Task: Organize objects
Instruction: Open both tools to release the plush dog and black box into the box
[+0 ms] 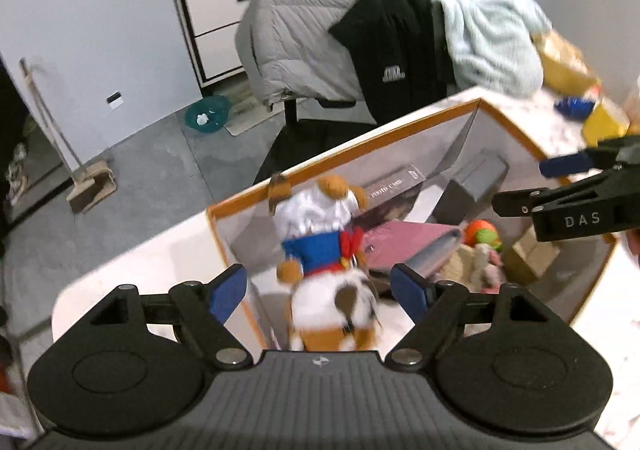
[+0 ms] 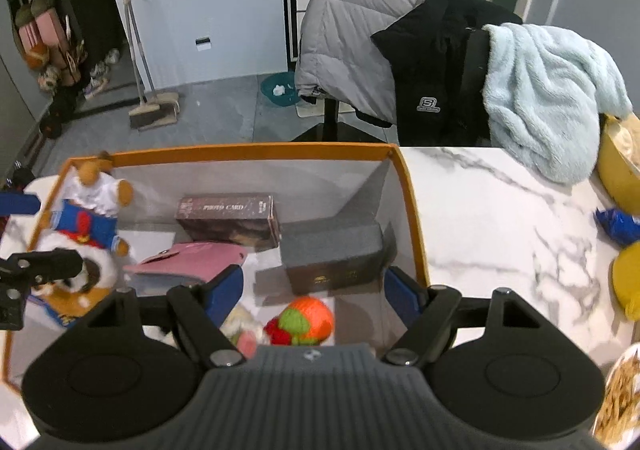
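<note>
Fingers (image 1: 226, 288) of the left gripper (image 1: 320, 290) are standing wide apart, their blue pads touching nothing; the plush dog (image 1: 324, 250) is sitting just ahead of the gap, inside the orange-rimmed box (image 1: 352, 142) near its left wall, free of any grip; the toy is lying with its long axis running away from the camera, white-capped head toward the far wall, brown-and-white rump toward the fingers; right gripper (image 2: 316, 290) is hovering over the box's near right corner, its fingers also parted and holding nothing, with the orange knitted ball (image 2: 308, 318) lying below and between them; the left view is catching the right gripper (image 1: 576, 186) from the side, reaching in over the box's right edge; the right view is showing what the left blurs: the dark photo card box (image 2: 228, 220) lengthwise against the far wall, a grey-topped box (image 2: 332, 254) in the right corner, a pink pouch (image 2: 188, 262) flat beside the dog (image 2: 86, 226); it is also showing bare marble table (image 2: 500, 230) to the right of the box, which is sitting on that table.
</note>
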### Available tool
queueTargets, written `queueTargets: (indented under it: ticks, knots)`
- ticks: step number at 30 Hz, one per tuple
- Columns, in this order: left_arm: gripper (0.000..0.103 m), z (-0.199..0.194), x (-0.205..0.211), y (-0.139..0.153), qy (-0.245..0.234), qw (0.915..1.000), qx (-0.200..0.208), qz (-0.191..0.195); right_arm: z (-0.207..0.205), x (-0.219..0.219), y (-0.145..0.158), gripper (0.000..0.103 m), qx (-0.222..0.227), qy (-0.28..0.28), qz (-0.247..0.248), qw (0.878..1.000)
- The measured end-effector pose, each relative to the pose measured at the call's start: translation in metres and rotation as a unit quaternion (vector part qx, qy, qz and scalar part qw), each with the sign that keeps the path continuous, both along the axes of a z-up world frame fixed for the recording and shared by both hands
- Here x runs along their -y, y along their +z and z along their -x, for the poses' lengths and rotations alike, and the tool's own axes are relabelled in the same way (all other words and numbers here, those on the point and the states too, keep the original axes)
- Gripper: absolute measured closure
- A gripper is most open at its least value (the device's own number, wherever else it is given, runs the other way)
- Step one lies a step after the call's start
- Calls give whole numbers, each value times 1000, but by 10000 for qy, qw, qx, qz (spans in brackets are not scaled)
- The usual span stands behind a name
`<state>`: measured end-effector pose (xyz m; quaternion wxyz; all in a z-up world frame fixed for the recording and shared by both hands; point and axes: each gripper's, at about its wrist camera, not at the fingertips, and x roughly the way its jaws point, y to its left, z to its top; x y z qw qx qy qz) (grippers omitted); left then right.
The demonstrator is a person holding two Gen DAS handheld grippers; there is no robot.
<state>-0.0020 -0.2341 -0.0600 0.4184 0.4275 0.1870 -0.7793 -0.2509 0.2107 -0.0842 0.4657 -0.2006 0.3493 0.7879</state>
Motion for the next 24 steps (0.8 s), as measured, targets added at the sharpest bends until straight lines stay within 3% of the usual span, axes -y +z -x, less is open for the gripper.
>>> queueTargets:
  ticks: [10, 24]
  knots:
    - [10, -54, -80, 24, 440, 9958, -720, -350, -37, 79, 30, 24, -284, -157, -212, 9992]
    - [10, -118, -198, 62, 168, 9955, -849, -385, -48, 212, 78, 22, -524, -465, -488, 9964]
